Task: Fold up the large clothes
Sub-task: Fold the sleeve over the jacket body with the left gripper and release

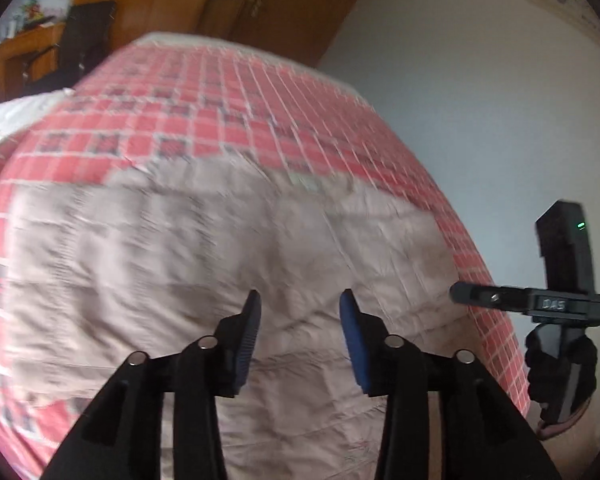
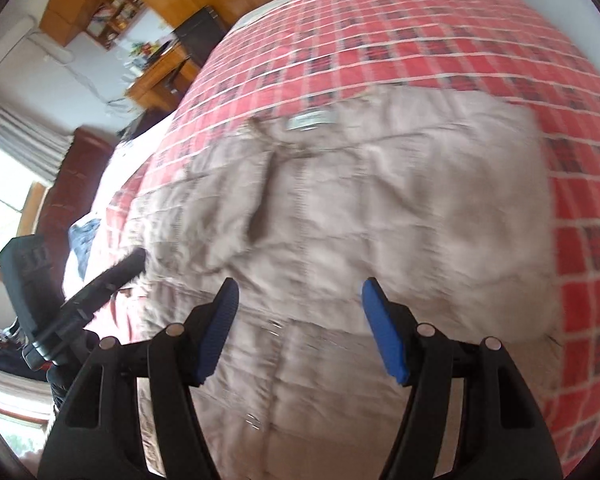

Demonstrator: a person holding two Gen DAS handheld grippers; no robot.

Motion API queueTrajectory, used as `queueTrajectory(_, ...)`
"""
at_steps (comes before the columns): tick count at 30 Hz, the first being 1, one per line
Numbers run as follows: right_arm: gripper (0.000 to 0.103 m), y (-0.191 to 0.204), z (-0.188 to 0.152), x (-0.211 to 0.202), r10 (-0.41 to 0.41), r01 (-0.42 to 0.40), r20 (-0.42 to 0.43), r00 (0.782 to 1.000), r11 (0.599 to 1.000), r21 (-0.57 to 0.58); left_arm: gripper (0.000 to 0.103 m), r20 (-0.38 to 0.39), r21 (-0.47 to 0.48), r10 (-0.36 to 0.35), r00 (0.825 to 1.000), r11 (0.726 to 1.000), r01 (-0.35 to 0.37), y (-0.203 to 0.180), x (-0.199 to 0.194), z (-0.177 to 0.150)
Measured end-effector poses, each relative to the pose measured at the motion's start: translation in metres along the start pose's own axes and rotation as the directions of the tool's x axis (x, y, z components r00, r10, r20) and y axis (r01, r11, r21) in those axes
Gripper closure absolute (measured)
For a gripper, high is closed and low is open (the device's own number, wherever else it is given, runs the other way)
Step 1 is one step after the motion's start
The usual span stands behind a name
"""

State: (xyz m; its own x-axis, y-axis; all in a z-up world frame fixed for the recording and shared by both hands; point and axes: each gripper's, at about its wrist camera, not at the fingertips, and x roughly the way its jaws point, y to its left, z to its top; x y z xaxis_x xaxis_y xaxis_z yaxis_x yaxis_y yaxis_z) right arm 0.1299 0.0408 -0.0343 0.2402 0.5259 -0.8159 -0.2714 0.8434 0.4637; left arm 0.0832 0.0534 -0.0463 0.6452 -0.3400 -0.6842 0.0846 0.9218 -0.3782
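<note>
beige quilted puffer jacket (image 1: 204,248) is spread out on a bed with a red checked cover (image 1: 228,92), and both frames are pretty motion-blurred so fine detail is mush.

left wrist view: left gripper (image 1: 299,312) hangs over the near part of the jacket, jaws spread wide with nothing between them. off to the right edge you can see the other gripper from the side, with a gloved hand (image 1: 560,364) around its handle, just beside the jacket's right edge.

right wrist view: right gripper (image 2: 300,300) is also above the jacket, jaws spread, nothing held. collar end with a label (image 2: 310,120) sits at the far side, and what looks like the zipper line runs toward the camera.

my guess on handling: it's soft, puffy and light, probably a slick shell, so a shallow pinch could slide off. i'd bite deep on a stitched seam or the hem/side edge, one gripper each side, and lift slowly since the padding will spring back.
</note>
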Motion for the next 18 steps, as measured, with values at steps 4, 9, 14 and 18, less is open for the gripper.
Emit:
queueTrajectory(4, 0.039, 0.024, 0.024, 0.037, 0.078, -0.079, -0.076, 0.994, 0.997, -0.007, 0.058, 0.000, -0.053, 0.200, 0.980, 0.979, -0.199, 0.046, -0.009, 0.002)
queueTrajectory(9, 0.039, 0.037, 0.047, 0.078, 0.054, -0.057, -0.135, 0.989, 0.998, -0.013, 0.058, -0.064, -0.094, 0.246, 0.967, 0.963, -0.251, 0.079, 0.009, -0.011)
queueTrajectory(14, 0.062, 0.040, 0.056, 0.117, 0.088, -0.084, -0.217, 0.972, 0.996, 0.030, 0.057, -0.094, -0.087, 0.247, 0.965, 0.963, -0.255, 0.085, 0.030, -0.021)
queueTrajectory(18, 0.090, 0.040, 0.057, 0.126, 0.102, -0.096, -0.229, 0.968, 0.995, 0.038, 0.057, -0.097, -0.121, 0.223, 0.970, 0.965, -0.234, 0.088, 0.024, -0.014)
